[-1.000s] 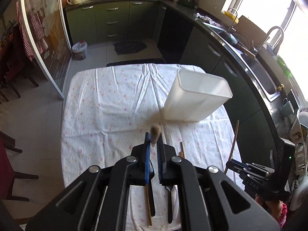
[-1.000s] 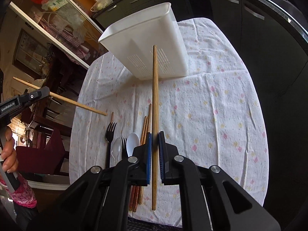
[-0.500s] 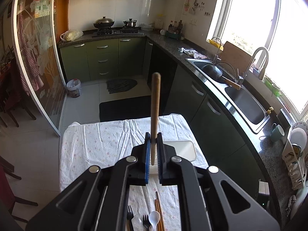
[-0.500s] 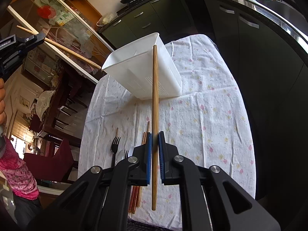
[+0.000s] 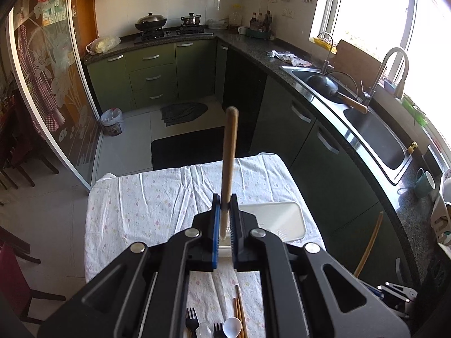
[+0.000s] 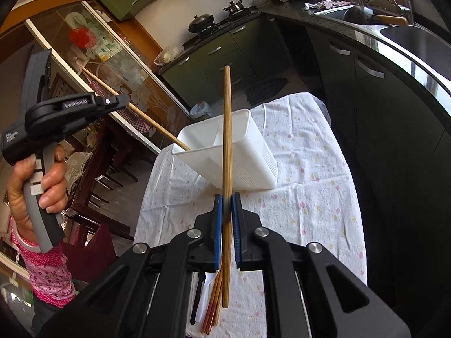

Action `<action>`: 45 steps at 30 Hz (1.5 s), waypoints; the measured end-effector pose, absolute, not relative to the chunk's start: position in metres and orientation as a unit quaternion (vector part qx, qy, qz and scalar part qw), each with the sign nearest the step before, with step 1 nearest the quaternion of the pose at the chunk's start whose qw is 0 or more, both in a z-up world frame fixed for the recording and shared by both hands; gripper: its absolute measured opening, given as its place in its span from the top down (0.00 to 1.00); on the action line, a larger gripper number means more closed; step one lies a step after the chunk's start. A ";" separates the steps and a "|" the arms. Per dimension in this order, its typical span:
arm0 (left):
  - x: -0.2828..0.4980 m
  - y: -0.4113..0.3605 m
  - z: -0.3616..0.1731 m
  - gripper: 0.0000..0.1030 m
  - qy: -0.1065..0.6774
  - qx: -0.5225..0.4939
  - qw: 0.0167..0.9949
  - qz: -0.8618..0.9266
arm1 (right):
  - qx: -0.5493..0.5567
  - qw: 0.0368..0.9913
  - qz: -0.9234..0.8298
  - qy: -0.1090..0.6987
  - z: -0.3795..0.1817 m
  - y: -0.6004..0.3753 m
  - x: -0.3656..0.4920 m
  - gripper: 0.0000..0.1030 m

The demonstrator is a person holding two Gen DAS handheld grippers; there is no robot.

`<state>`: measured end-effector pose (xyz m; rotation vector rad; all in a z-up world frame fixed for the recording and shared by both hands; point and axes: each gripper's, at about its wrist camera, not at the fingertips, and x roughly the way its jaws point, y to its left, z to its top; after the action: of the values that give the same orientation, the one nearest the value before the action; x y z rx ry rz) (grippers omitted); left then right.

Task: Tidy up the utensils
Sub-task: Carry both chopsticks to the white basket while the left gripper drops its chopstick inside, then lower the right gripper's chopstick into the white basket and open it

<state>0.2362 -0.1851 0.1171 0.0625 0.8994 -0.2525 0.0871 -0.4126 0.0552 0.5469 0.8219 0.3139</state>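
Note:
My left gripper [image 5: 225, 211] is shut on a wooden chopstick [image 5: 229, 155]; in the right wrist view that chopstick [image 6: 146, 117] slants down with its tip at the rim of the white plastic utensil holder [image 6: 248, 157], which stands on the flowered tablecloth [image 6: 304, 186]. The holder [image 5: 277, 219] lies just below and beyond the left gripper. My right gripper [image 6: 227, 205] is shut on a second wooden chopstick [image 6: 227, 140], held in front of the holder. More chopsticks [image 6: 214, 307], black forks [image 5: 191, 318] and white spoons [image 5: 232, 327] lie on the cloth near the front edge.
The table's right side runs close to dark green cabinets [image 5: 310, 129] and a counter with a sink [image 5: 375, 138]. A glass sliding door [image 5: 53, 84] and dark chairs [image 5: 11, 152] are to the left. A stove with pots [image 5: 169, 25] stands at the far wall.
My left gripper has risen and tilted so its chopstick tip now reaches the holder's rim. My right gripper has lifted and come closer to the holder with its chopstick.

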 end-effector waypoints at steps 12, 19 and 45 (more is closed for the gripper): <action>0.248 -0.187 0.057 0.93 0.475 0.040 0.872 -0.114 | 0.274 0.925 0.095 0.246 0.133 -0.418 0.155 0.92; 0.249 -0.184 0.047 0.93 0.477 0.047 0.870 -0.115 | 0.253 0.941 0.053 0.220 0.128 -0.405 0.198 0.93; 0.199 -0.148 0.106 0.69 0.413 -0.012 0.894 -0.174 | 0.143 0.960 0.046 0.235 0.019 -0.340 0.191 0.66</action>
<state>0.1993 -0.1477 0.1061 -0.0253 0.8567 -0.3609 0.1910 -0.3397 0.0187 0.2896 0.4755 0.0934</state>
